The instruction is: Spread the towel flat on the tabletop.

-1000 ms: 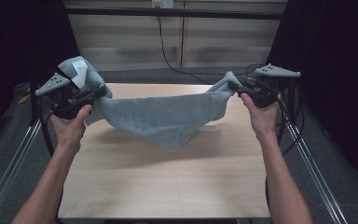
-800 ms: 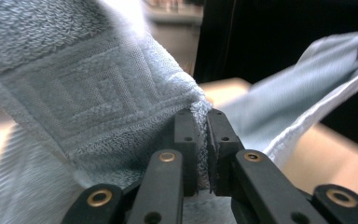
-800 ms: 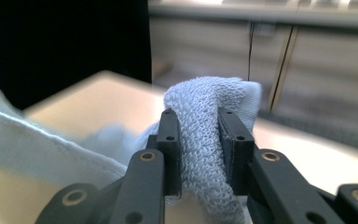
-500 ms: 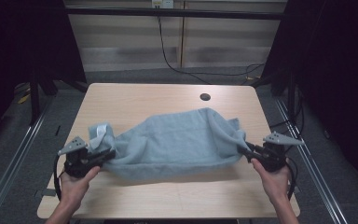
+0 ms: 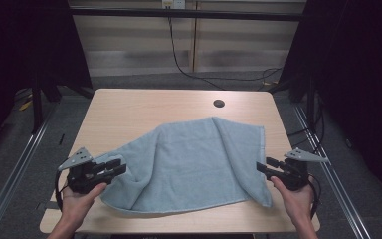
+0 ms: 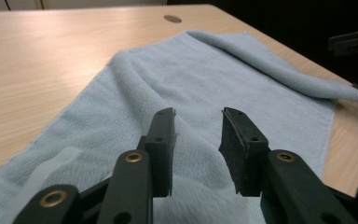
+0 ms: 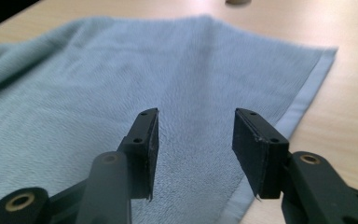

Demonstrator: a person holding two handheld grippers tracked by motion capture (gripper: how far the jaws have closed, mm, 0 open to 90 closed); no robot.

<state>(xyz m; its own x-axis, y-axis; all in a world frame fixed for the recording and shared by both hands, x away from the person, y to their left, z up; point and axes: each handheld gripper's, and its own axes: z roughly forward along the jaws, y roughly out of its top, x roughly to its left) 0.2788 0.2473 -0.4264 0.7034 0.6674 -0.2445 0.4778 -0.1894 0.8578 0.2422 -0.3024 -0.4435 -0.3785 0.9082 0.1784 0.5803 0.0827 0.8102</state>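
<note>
Left tool [image 5: 110, 168] and right tool [image 5: 267, 168] both stand with jaws apart, gripping nothing. The blue towel [image 5: 194, 162] lies spread on the bench [image 5: 144, 109], a fold along its left side. We judge each corner needs re-gripping and outward tension.

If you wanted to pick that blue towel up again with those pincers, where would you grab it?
Probably at the two near corners. The towel lies nearly flat on the table, so edges are what thin jaws can pinch. The left gripper could come in from the left at the rumpled near-left corner, the right gripper from the right at the hemmed edge. Both are open.
</note>
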